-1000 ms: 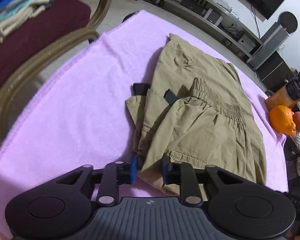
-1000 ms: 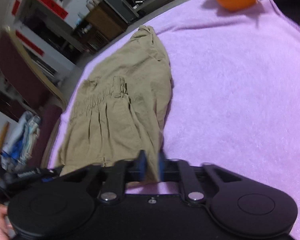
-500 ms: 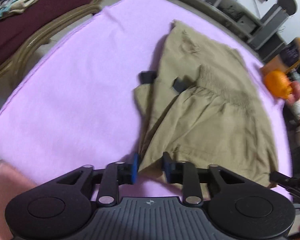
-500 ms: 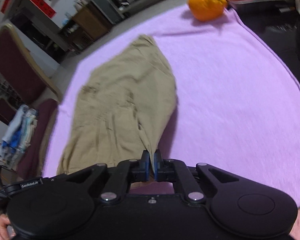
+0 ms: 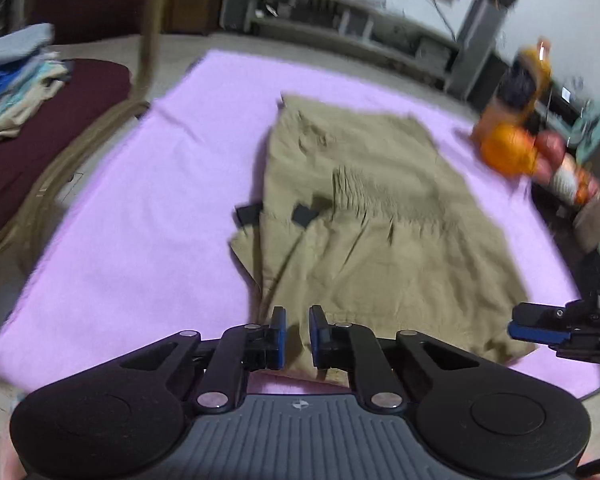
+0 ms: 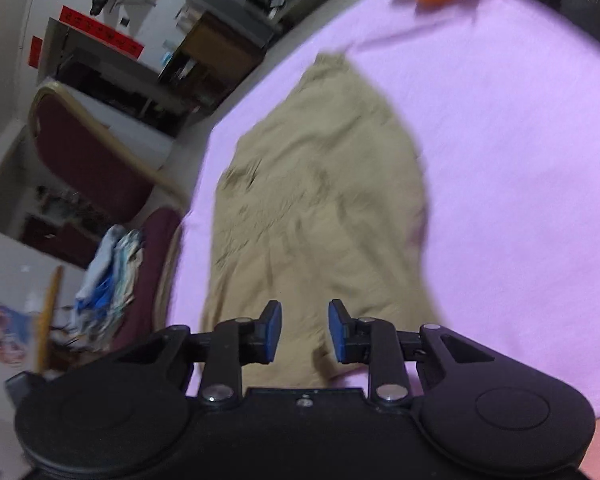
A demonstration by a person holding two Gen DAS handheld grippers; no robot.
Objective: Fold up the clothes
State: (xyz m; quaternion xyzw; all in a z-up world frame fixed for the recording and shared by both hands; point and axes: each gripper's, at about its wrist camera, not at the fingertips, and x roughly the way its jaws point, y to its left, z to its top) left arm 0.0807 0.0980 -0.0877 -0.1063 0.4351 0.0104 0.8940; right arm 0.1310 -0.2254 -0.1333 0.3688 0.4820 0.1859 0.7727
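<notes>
Trousers [image 5: 380, 216] of khaki cloth lie doubled over on the purple cloth [image 5: 140, 200] covering your table, with the gathered waistband across the middle and the near hem just in front of both tools. Your left tongs [image 5: 297, 334] stand a little apart with the hem between the pads; I cannot tell whether they grip it. Your right tongs [image 6: 305, 330] stand wide apart over the near edge, gripping nothing. I judge one fold laid down and let go. If another fold is wanted, you need a firm pinch on both near corners and an even carry across. Oranges [image 5: 508, 148] sit at the far right edge, well apart.
</notes>
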